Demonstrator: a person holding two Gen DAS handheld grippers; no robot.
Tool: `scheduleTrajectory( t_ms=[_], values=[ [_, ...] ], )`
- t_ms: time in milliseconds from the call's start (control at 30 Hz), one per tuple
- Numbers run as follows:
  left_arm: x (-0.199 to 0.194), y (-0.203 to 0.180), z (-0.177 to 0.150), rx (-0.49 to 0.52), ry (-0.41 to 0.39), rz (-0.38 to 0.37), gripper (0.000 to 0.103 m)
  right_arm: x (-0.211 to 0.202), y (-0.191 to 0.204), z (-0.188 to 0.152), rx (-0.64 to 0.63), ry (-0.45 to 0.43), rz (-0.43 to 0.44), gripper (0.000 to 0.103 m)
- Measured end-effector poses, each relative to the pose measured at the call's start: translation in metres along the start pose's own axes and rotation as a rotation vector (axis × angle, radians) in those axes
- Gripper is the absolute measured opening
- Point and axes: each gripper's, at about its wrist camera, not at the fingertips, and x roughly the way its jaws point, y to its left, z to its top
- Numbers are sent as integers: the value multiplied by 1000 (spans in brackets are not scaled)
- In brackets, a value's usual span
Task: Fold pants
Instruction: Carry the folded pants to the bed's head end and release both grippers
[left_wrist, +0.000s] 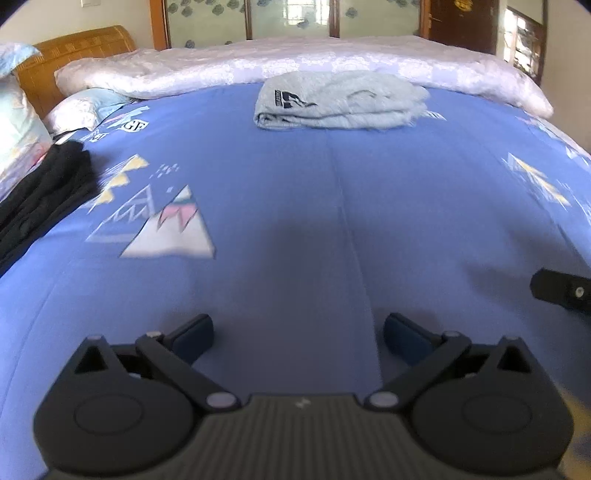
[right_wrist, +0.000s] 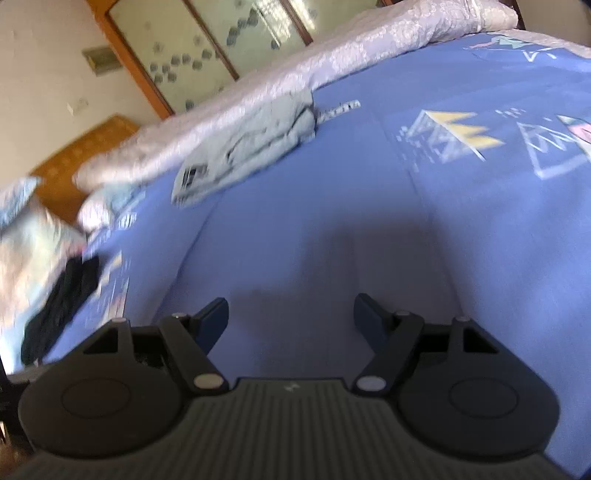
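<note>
Folded light grey pants (left_wrist: 340, 101) with a dark logo lie on the blue bed sheet (left_wrist: 295, 192) near the far side; they also show in the right wrist view (right_wrist: 251, 147). My left gripper (left_wrist: 298, 332) is open and empty, low over the sheet, well in front of the pants. My right gripper (right_wrist: 291, 314) is open and empty over the sheet, tilted; part of it shows at the right edge of the left wrist view (left_wrist: 561, 291).
A black garment (left_wrist: 40, 192) lies at the left edge of the bed, also in the right wrist view (right_wrist: 62, 299). A white quilt (left_wrist: 295, 62) runs along the far side. Pillows (left_wrist: 18, 122) and a wooden headboard (left_wrist: 77, 48) are at the left.
</note>
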Motion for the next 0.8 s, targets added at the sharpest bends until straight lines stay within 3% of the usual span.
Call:
scheduleTrajectory(
  t_ms=[167, 233, 333, 533, 633, 700, 800],
  values=[
    [-44, -6, -53, 37, -104, 30, 103, -21, 30, -45, -230, -46, -151, 78],
    [-52, -5, -59, 27, -110, 37, 103, -21, 44, -61, -311, -64, -216, 84],
    [-57, -3, -58, 22, -83, 33, 103, -17, 47, -62, -282, -47, -233, 91],
    [-69, 3, -53, -2, 33, 34, 103, -21, 46, -48, -263, 49, -250, 91],
    [-80, 3, -52, -6, 86, 46, 103, -44, 42, -56, -229, 103, -240, 91],
    [-91, 1, -54, 1, 78, 56, 103, -63, 43, -55, -190, 110, -221, 91],
    [-114, -3, -52, 18, 49, 36, 103, -96, 48, -56, -197, 53, -210, 91]
  ],
)
